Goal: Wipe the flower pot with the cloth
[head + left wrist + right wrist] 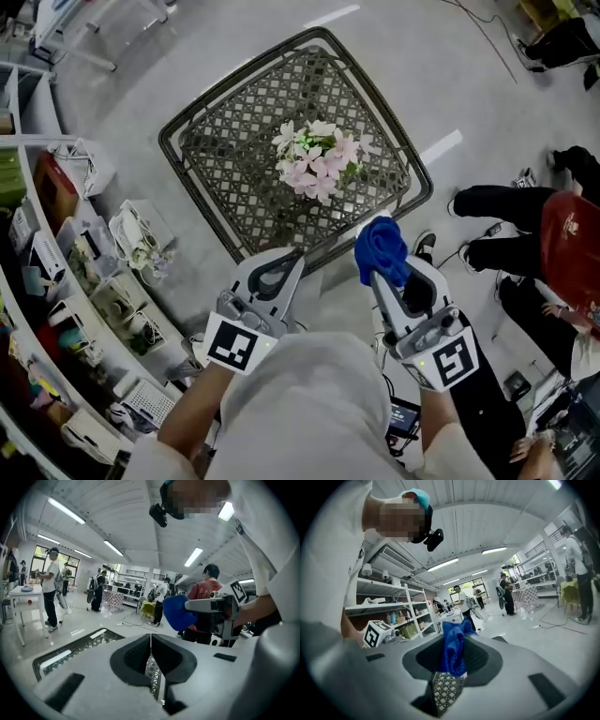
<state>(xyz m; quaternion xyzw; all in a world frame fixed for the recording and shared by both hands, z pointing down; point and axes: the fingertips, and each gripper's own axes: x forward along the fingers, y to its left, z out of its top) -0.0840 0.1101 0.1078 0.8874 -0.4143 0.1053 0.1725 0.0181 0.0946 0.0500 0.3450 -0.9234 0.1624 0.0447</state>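
Head view steeply down over lattice table [234, 178], gripper views near level — both glimpse its mesh

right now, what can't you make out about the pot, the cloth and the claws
- Flower pot: head view, the pink and white flowers cover it from above; no pot surface shows.
- Right claw tips: head view, the bunched blue cloth hides them.
- Flowers: absent from both gripper views, which show only bits of the lattice table.
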